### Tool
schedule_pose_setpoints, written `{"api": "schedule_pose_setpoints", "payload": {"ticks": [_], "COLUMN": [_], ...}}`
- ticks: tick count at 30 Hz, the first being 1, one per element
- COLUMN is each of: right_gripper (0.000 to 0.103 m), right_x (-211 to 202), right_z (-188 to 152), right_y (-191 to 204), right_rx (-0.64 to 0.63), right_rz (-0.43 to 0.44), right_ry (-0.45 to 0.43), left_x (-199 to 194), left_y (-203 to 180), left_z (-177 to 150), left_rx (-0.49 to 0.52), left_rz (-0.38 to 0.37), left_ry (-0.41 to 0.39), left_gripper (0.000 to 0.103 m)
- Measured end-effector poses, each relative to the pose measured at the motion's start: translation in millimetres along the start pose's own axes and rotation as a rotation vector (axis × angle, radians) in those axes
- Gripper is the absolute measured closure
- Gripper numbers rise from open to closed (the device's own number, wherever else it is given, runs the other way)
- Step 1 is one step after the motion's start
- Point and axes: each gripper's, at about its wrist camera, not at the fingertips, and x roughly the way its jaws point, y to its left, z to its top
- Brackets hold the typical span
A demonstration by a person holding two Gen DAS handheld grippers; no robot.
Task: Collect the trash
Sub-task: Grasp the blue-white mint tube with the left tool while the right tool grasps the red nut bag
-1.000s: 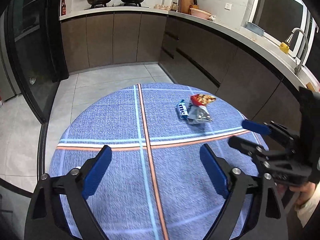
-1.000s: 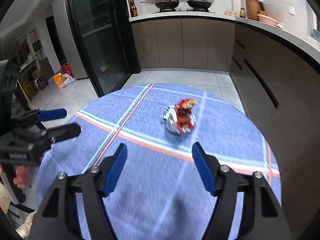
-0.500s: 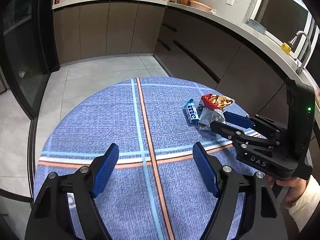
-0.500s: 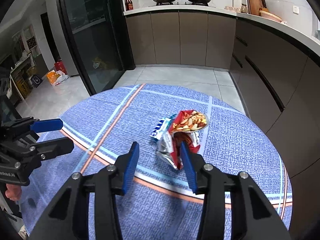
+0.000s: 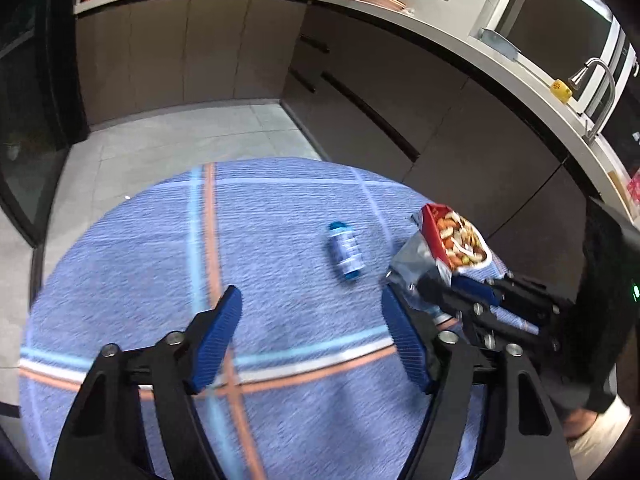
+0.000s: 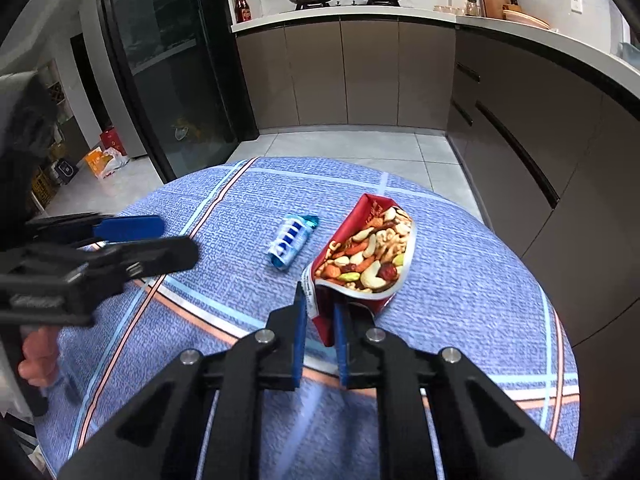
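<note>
A red nut snack bag (image 6: 368, 252) stands tilted on the blue plaid tablecloth (image 6: 460, 280), its printed face up. My right gripper (image 6: 319, 308) is closing, and its blue pads pinch the bag's lower end. The left wrist view shows the same bag (image 5: 456, 240) held up at the right by that gripper (image 5: 440, 288). A small blue candy wrapper (image 6: 290, 238) lies flat just left of the bag. My left gripper (image 5: 311, 300) is closing with nothing between its fingers, and the wrapper (image 5: 346, 250) lies a little ahead of its right finger.
The round table's far edge drops to a tiled floor (image 5: 180, 136). Dark kitchen cabinets (image 6: 360, 72) and a counter run behind and to the right. A black glass-door fridge (image 6: 168, 60) stands at the left. A person's hand (image 6: 34, 356) grips the left tool.
My right gripper came forward and down and shut on the nut bag's lower end, tipping it up. The left gripper moved toward the blue wrapper and narrowed.
</note>
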Motion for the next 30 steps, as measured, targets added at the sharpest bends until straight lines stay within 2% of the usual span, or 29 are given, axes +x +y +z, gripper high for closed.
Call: {"api": "schedule_pose_setpoints", "payload": {"ticks": [3,5,8,21,23,29,30], "right_gripper": [0.089,0.089,0.089,0.089,0.089,0.089,0.089], "right_x": [-6.4,-10.5,-14.1,-13.1,-12.8,-12.1,-12.5], "right_z": [-5.3,-9.8,-14.0,-18.4,-17.9,-19.0,-18.4], "right_y": [-8.2,-13.6,-20.6,-27.8,-25.2,-22.5,-22.6], "right_rx": [0.012,0.021,0.033,0.063,0.064,0.064,0.065], "right_rz": [-0.003,-0.004,-0.003,-0.008,-0.010,-0.014,-0.014], "right_ry": [0.000,-0.001,-0.003,-0.007,-0.007,-0.001,0.000], "left_x": [19.1,30.0,46.9,73.4,75.8,77.7,70.5], "left_y": [-10.9,-15.7,-20.0,-25.8,-27.4,-28.3,-27.9], "left_z": [8.5,11.7,16.5,30.7,33.0,33.4,24.1], "left_rx": [0.011,0.009,-0.017,-0.030,-0.018,-0.010,-0.006], "left_rz": [-0.037,-0.042,-0.058,0.004,0.025,0.037,0.042], "left_ry": [0.024,0.037,0.059,0.065,0.064,0.057,0.055], "left_gripper": [0.048,0.057,0.065,0.073,0.083,0.088,0.088]}}
